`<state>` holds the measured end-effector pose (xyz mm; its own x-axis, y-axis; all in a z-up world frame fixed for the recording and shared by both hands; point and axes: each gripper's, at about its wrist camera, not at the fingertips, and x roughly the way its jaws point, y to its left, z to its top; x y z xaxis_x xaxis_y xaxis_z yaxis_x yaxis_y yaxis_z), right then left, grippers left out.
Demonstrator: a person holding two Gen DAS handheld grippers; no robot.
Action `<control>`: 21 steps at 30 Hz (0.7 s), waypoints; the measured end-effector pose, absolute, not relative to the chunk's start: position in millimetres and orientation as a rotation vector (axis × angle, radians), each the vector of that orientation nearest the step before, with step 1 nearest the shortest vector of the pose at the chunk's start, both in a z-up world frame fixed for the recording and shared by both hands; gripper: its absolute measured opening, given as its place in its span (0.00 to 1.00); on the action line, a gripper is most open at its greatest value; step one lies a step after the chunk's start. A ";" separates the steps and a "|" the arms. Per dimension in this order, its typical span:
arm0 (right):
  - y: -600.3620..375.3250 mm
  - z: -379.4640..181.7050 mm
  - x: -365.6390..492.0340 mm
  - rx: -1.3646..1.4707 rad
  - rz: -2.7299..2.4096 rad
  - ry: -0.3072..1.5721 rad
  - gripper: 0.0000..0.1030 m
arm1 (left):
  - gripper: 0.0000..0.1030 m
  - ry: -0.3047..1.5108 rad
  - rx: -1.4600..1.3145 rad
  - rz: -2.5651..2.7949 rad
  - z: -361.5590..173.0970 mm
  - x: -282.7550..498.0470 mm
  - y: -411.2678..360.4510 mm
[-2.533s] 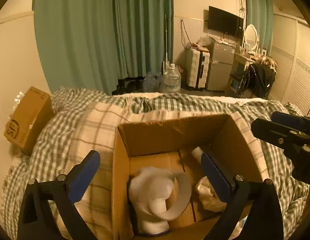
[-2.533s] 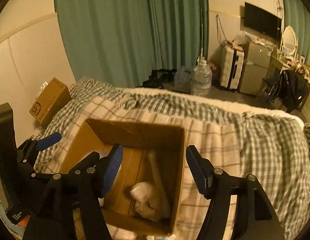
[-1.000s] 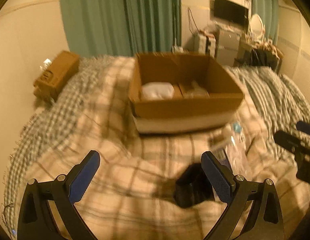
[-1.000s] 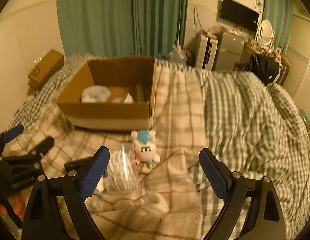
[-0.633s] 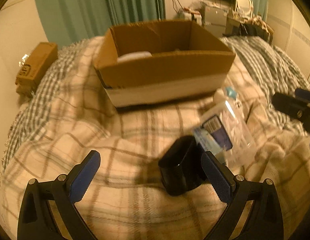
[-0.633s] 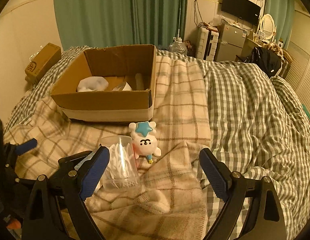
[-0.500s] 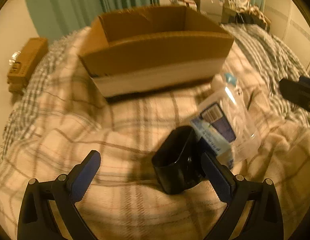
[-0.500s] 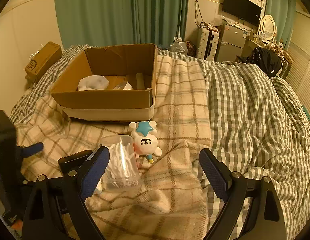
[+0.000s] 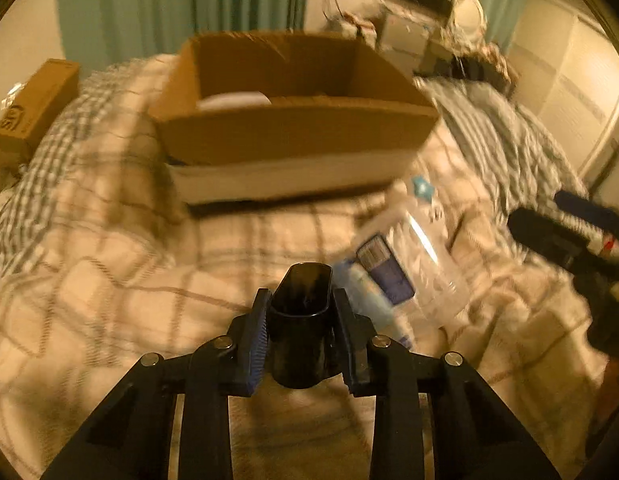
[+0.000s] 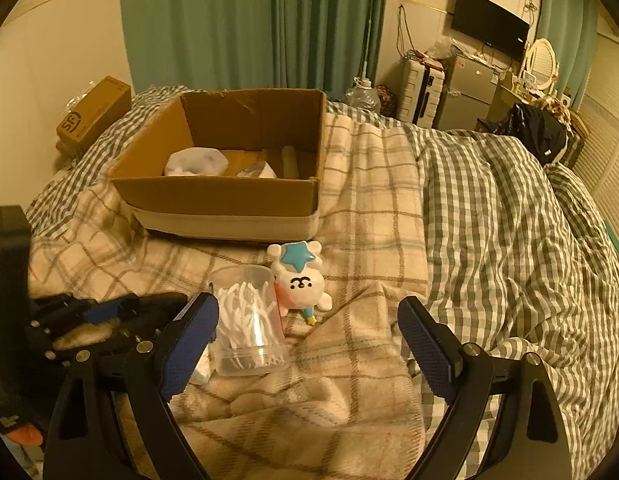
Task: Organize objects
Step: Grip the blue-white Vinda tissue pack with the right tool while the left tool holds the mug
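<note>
My left gripper (image 9: pixel 301 326) is shut on a black open-topped container (image 9: pixel 303 320), just above the plaid blanket. The open cardboard box (image 9: pixel 293 140) stands on the bed behind it; a white bundle (image 10: pixel 195 163) and other items lie inside. My right gripper (image 10: pixel 307 332) is open and empty, hovering over the blanket. A clear jar of cotton swabs (image 10: pixel 247 318) lies by its left finger, also in the left wrist view (image 9: pixel 421 264). A white toy with a blue star (image 10: pixel 299 278) lies beside the jar. My left gripper also shows at the right wrist view's lower left (image 10: pixel 105 316).
A blue-labelled pack (image 9: pixel 383 270) lies beside the black container. A small brown carton (image 10: pixel 95 116) sits at the bed's far left by the wall. Green curtains (image 10: pixel 249 20), a suitcase (image 10: pixel 423 92) and a fridge stand beyond the bed. The checked duvet (image 10: pixel 509 216) covers the right side.
My left gripper has dropped from the box to the blanket and closed on the black container. My right gripper has pulled back from the box and stays open.
</note>
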<state>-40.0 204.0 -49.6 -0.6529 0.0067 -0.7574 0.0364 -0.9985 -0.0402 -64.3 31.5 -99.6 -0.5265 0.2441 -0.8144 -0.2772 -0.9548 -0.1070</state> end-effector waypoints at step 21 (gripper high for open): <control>110.1 -93.5 -43.8 1.397 -2.533 0.372 0.81 | 0.29 0.058 -1.330 2.698 -82.1 -68.5 -24.8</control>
<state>-43.8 110.1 -93.5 -0.5217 -0.0727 -0.8500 0.3140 -0.9428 -0.1121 -68.5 -24.8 -82.1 -0.6019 0.1016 -0.7921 -0.1356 -0.9905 -0.0240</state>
